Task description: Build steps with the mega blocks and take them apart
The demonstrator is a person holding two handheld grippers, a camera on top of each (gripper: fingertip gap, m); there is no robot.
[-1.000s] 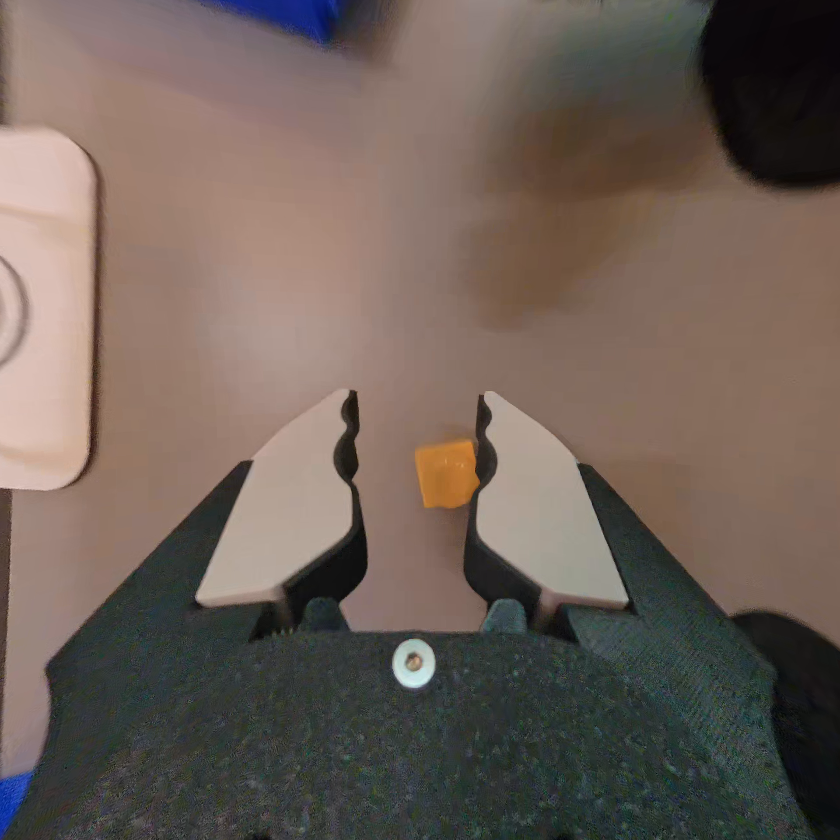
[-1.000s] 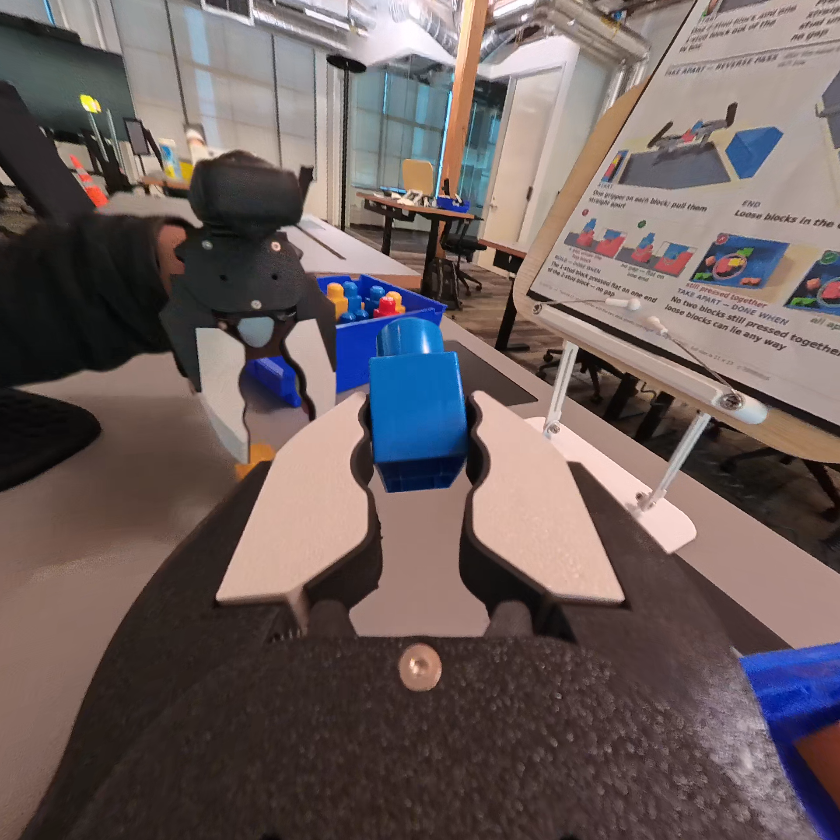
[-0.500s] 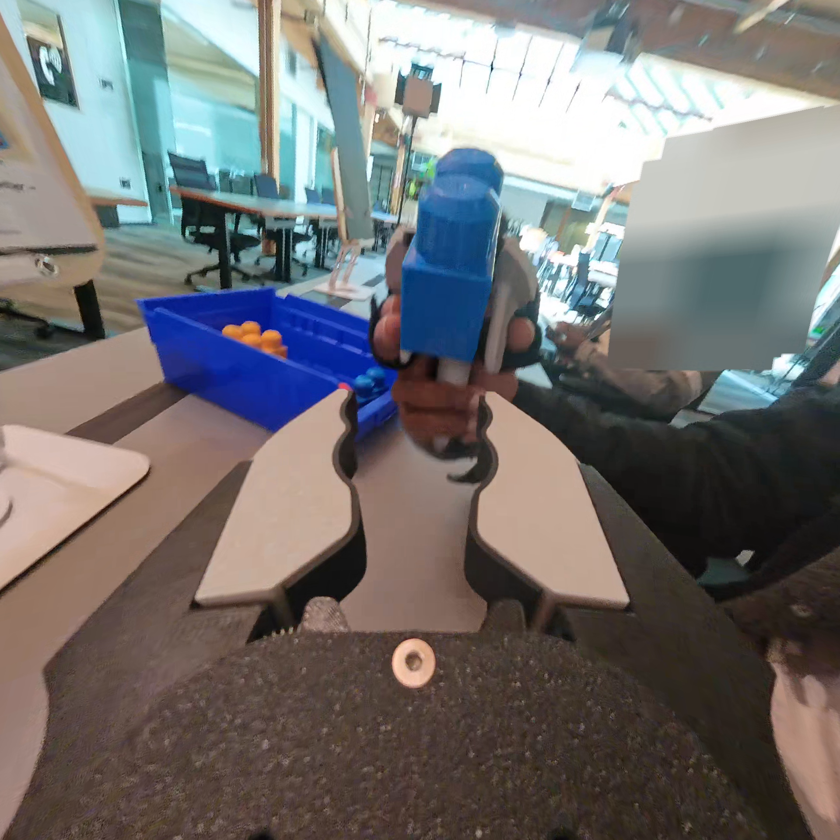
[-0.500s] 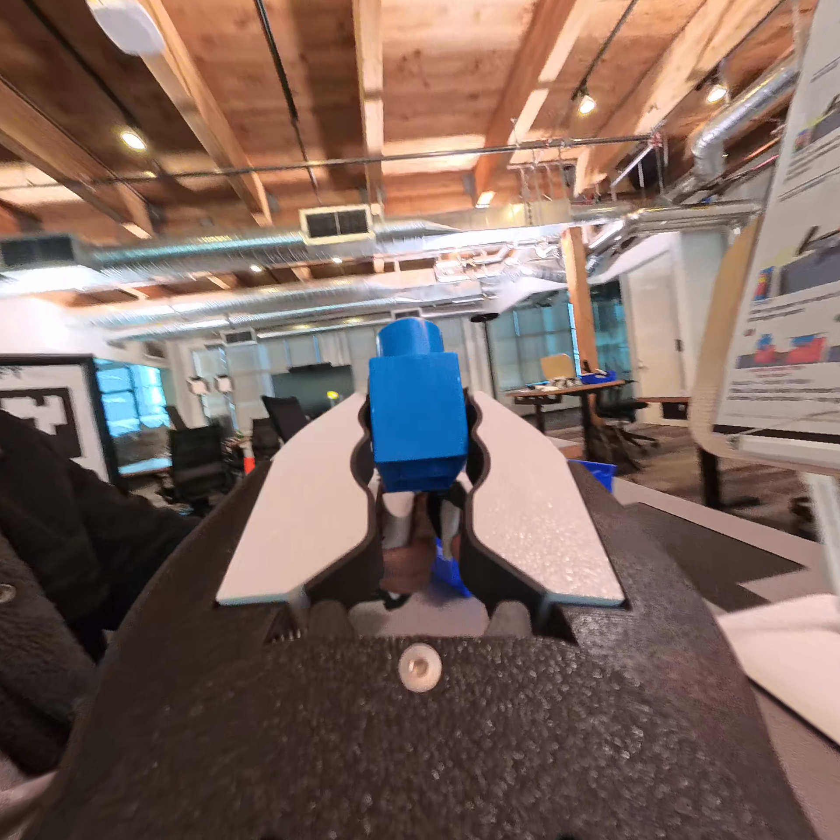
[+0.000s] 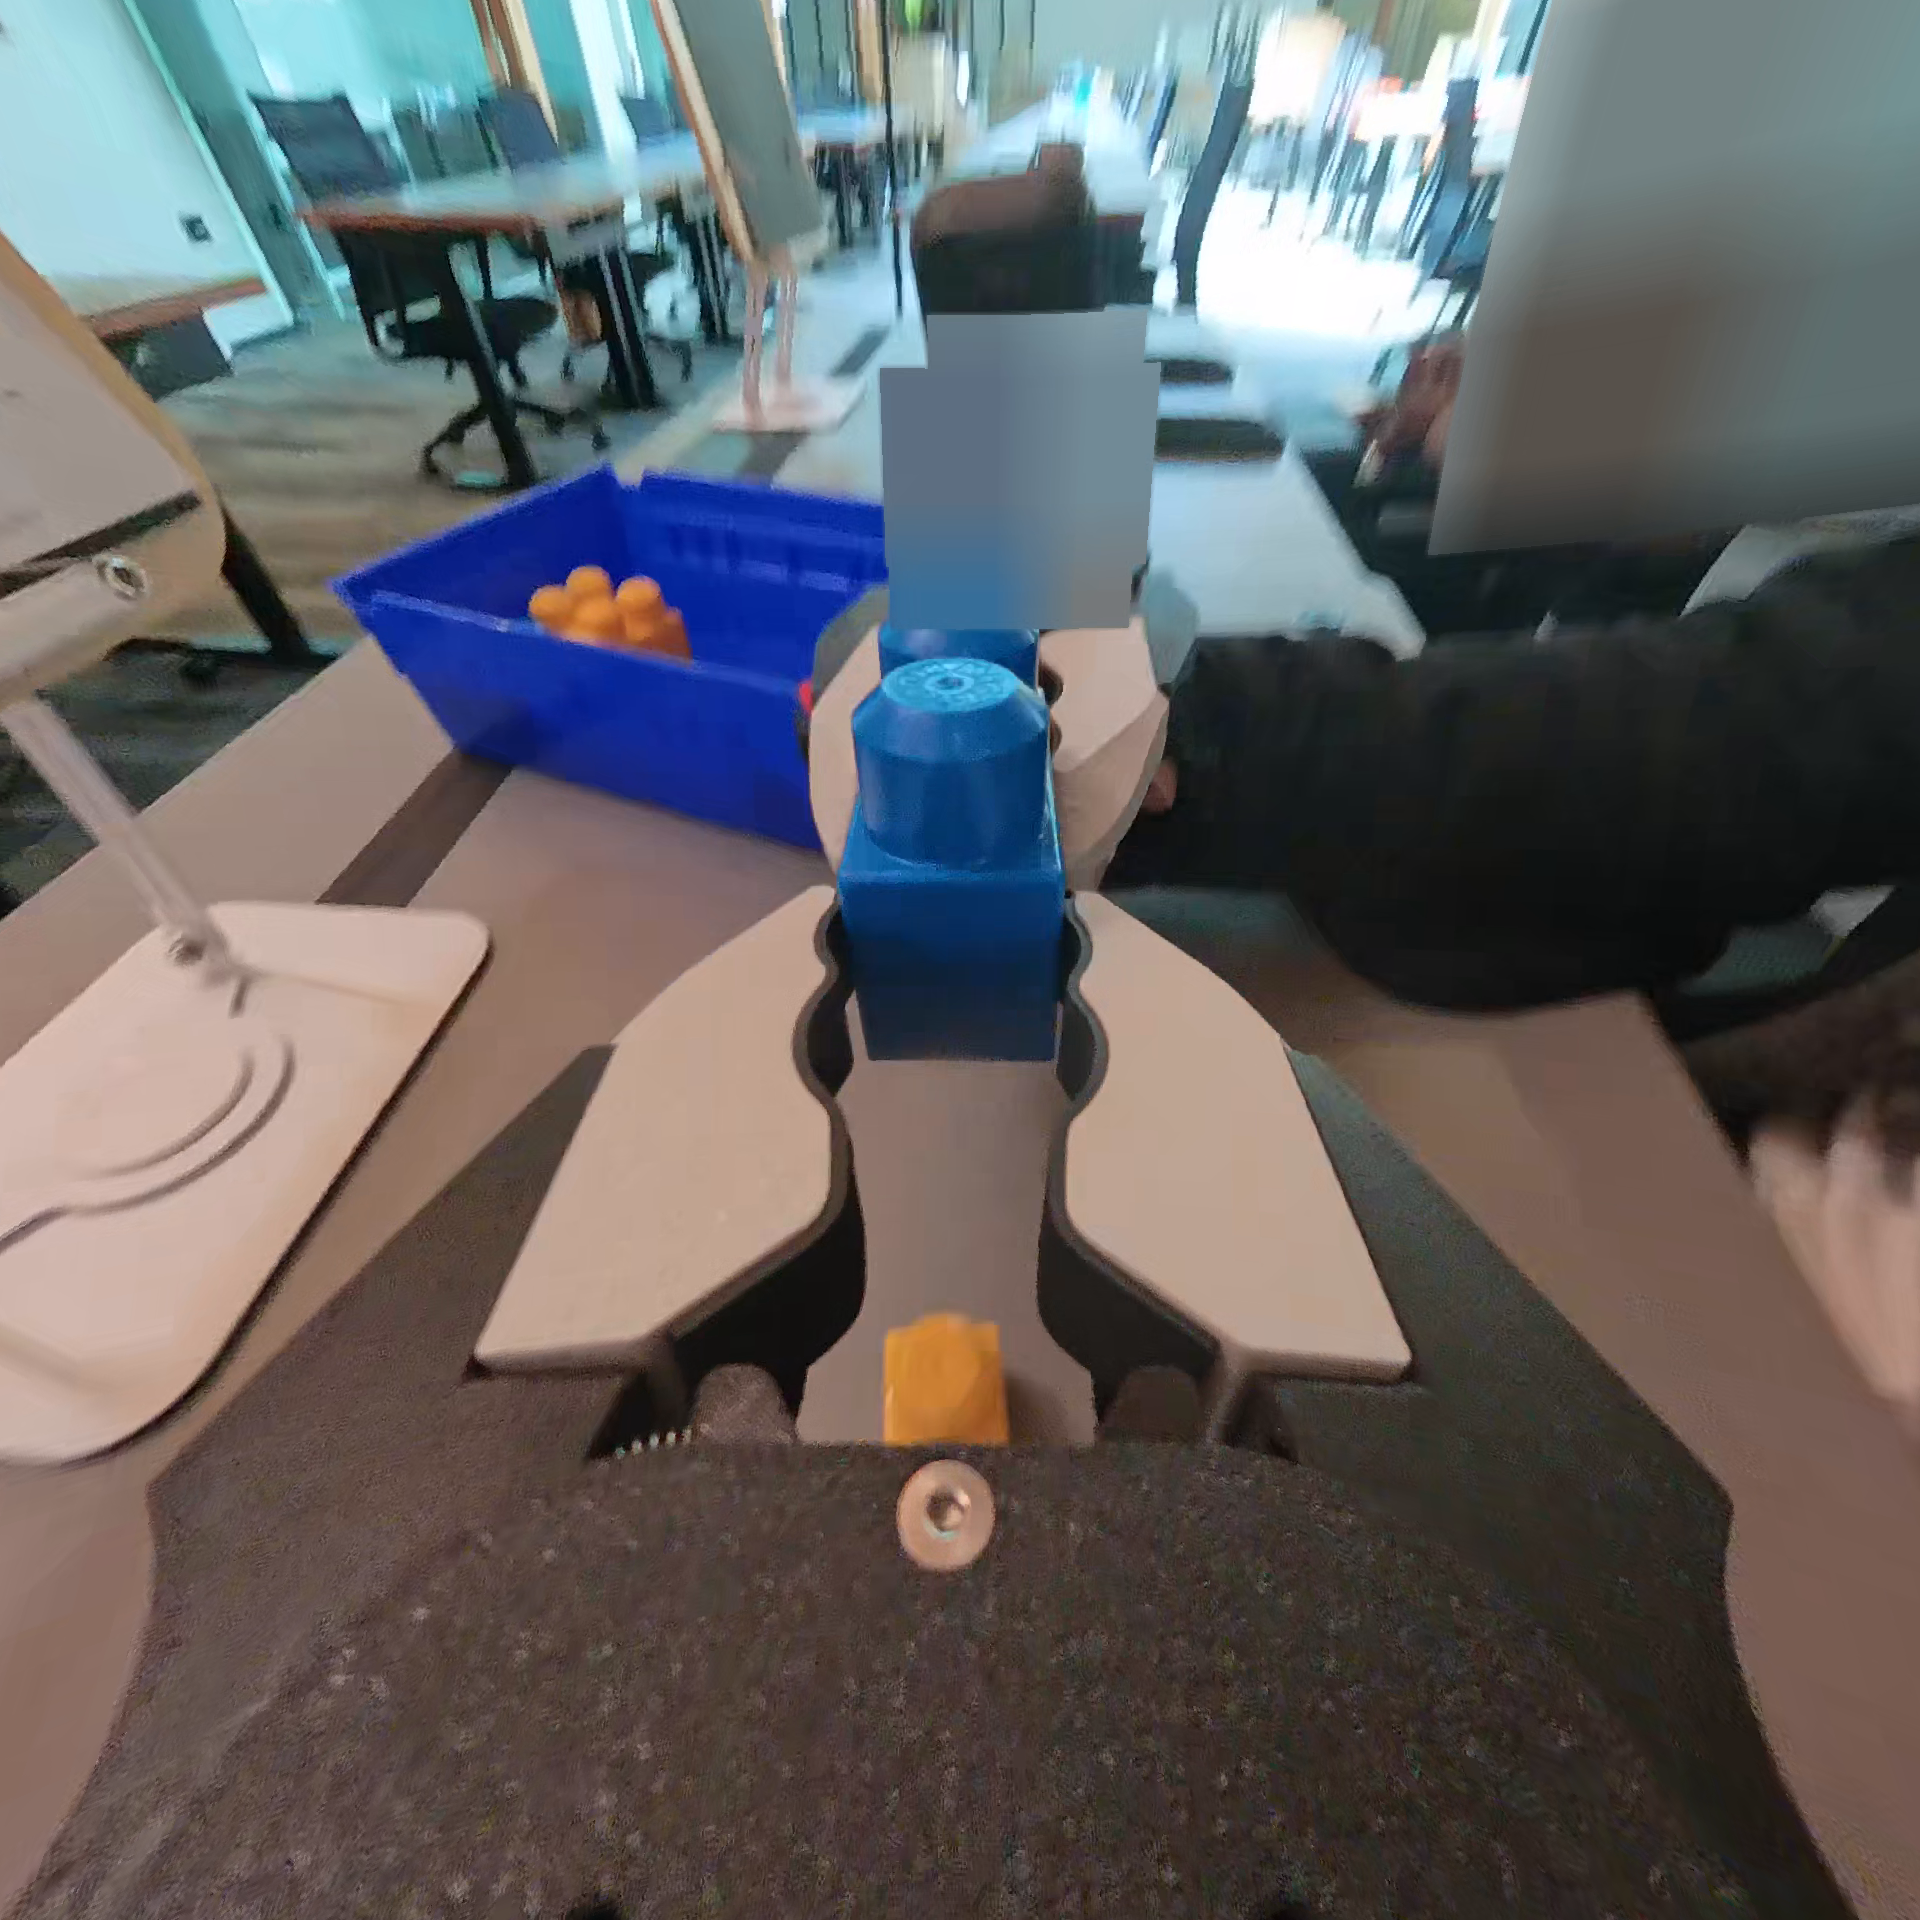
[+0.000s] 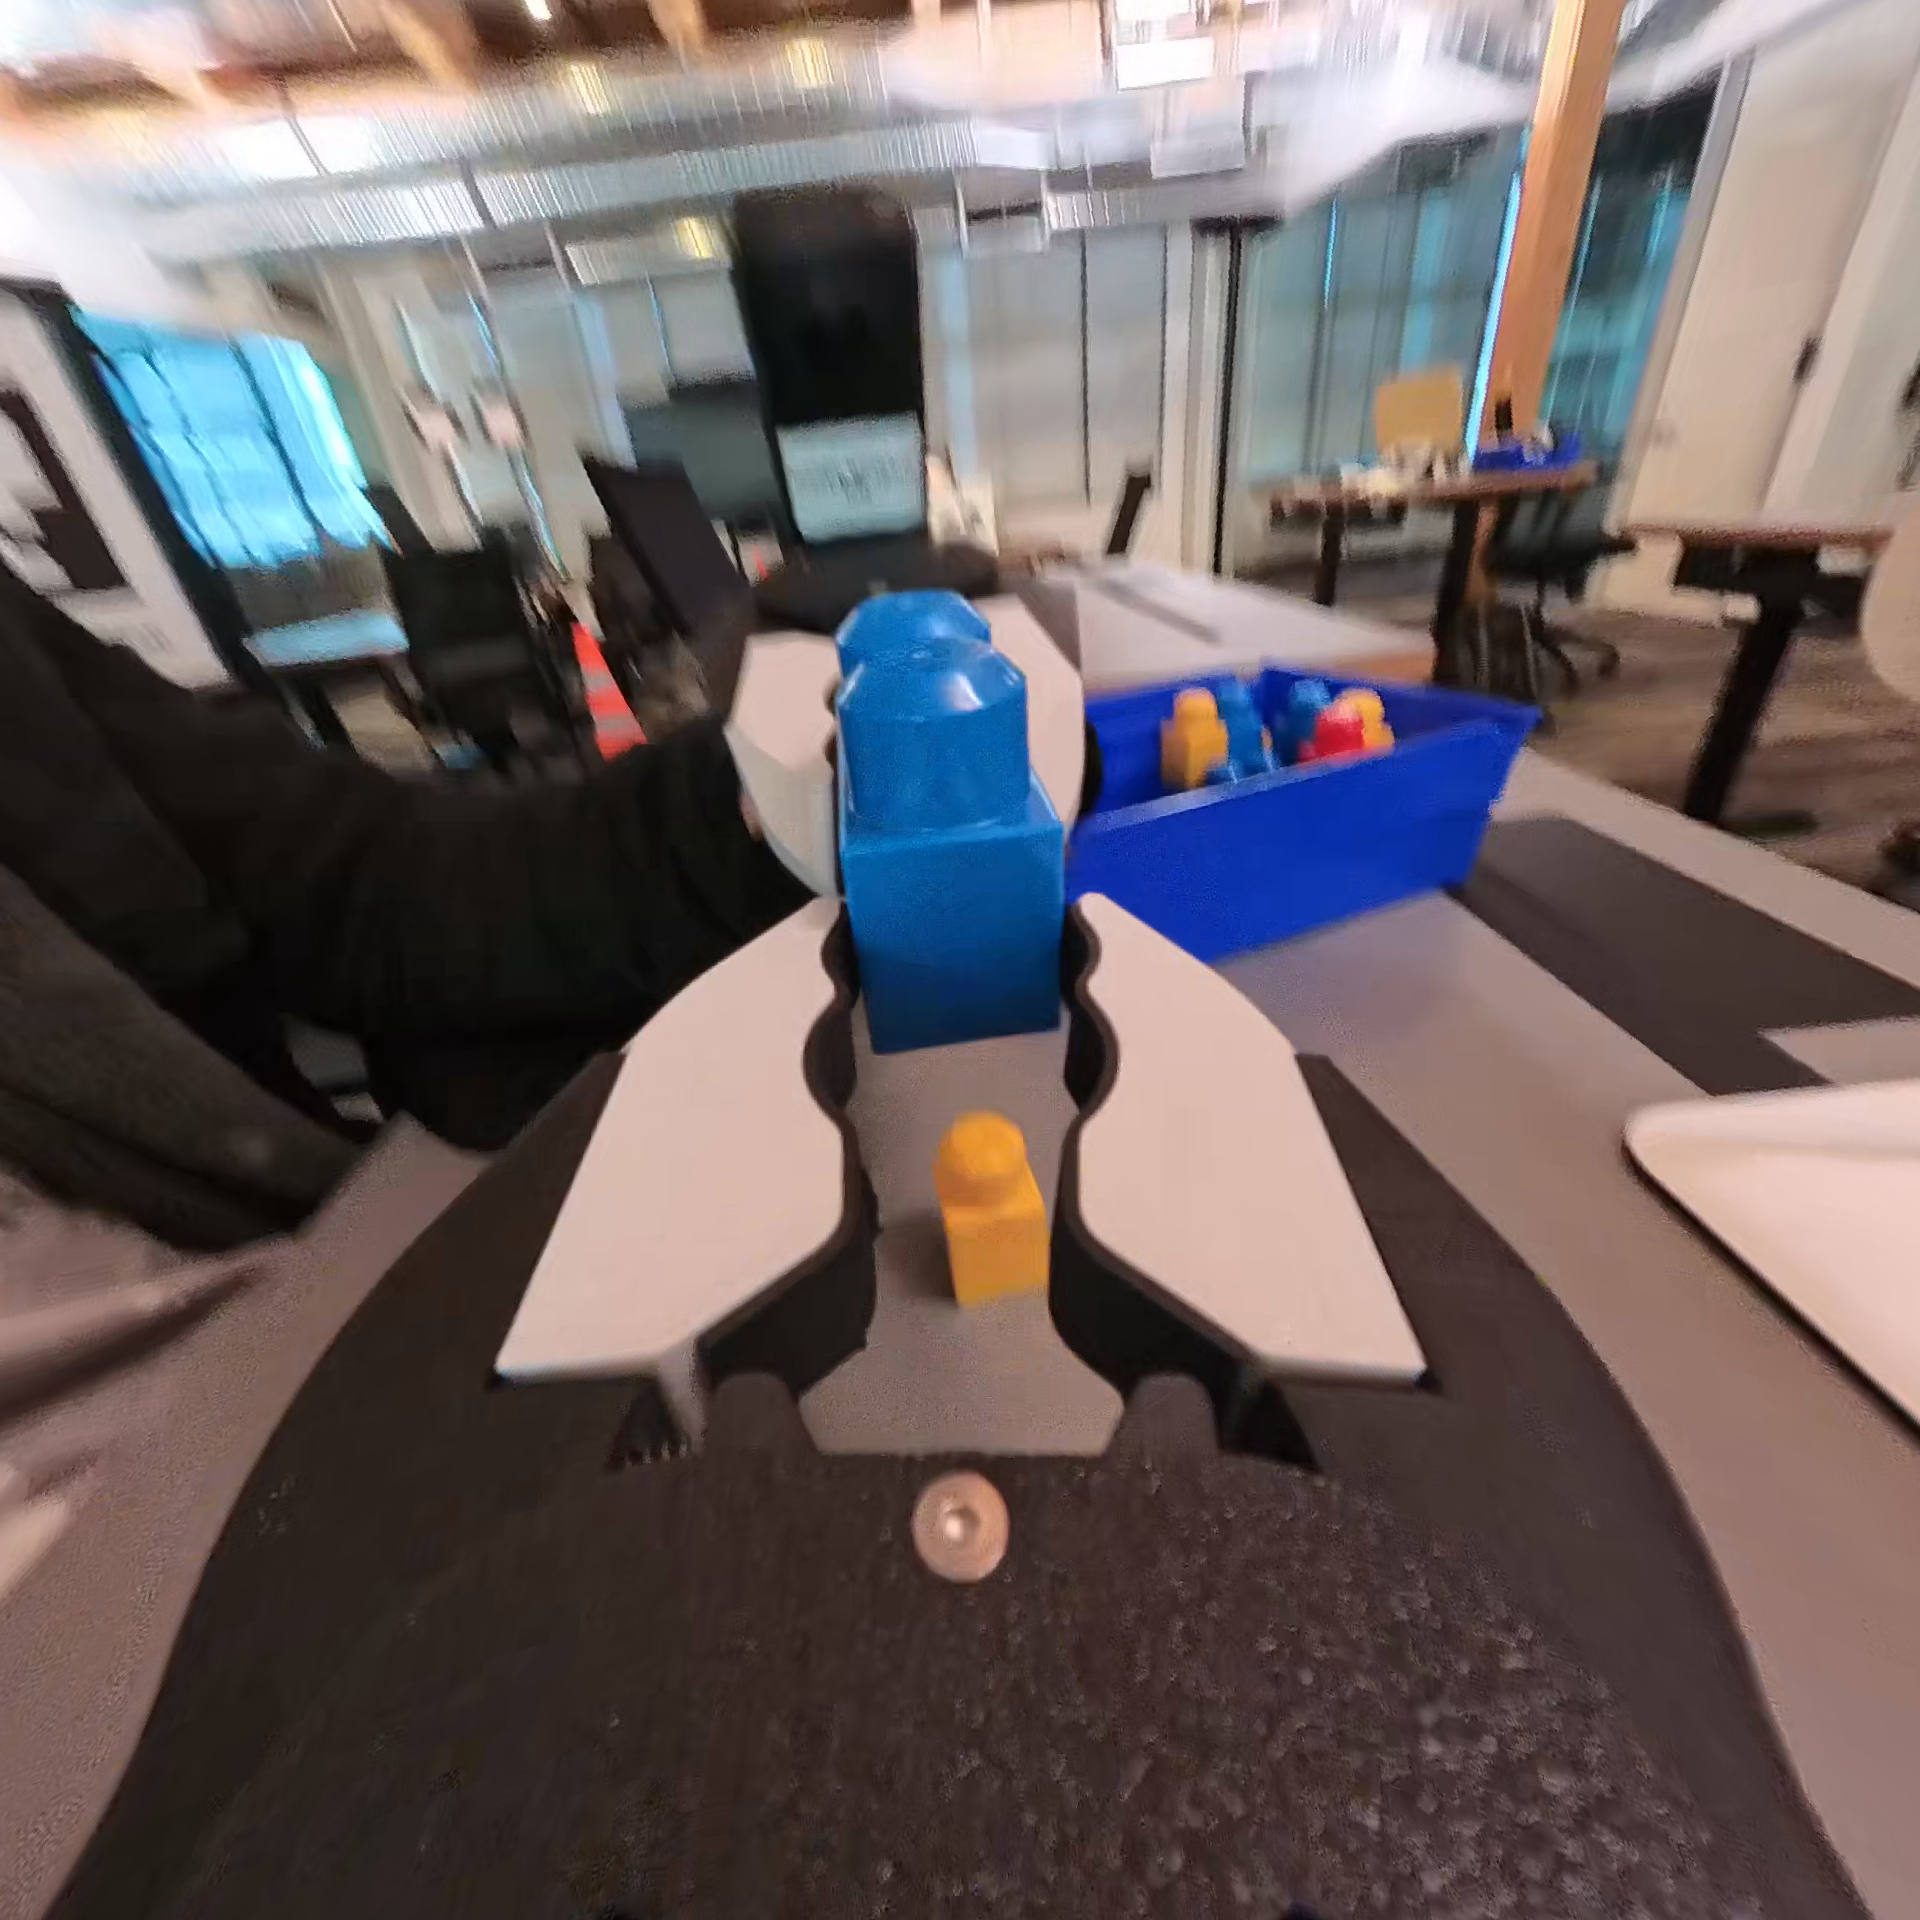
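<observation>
A blue block [image 5: 956, 966] with two studs in a row hangs above the table between both grippers. My left gripper [image 5: 951, 935] is shut on its near end, pads pressed on both sides. The right gripper's fingers [image 5: 1101, 748] clamp its far end. In the right wrist view my right gripper [image 6: 951, 935] is shut on the same blue block [image 6: 951, 914], and the left gripper's fingers [image 6: 779, 748] show behind it. A small orange block [image 5: 943, 1377] stands on the table below; it also shows in the right wrist view [image 6: 989, 1210].
A blue bin [image 5: 582, 707] with orange, blue and red blocks stands on the table beyond the grippers; it also shows in the right wrist view [image 6: 1299, 862]. A white stand base [image 5: 208, 1091] lies at the left. A person's dark sleeve [image 5: 1507, 779] reaches in from the right. Only a small space, under 4 cm, lies between the two pairs of fingers.
My left gripper rose from over the orange block, turned level and closed on the blue block. My right gripper tilted down from the ceiling, still holding that block.
</observation>
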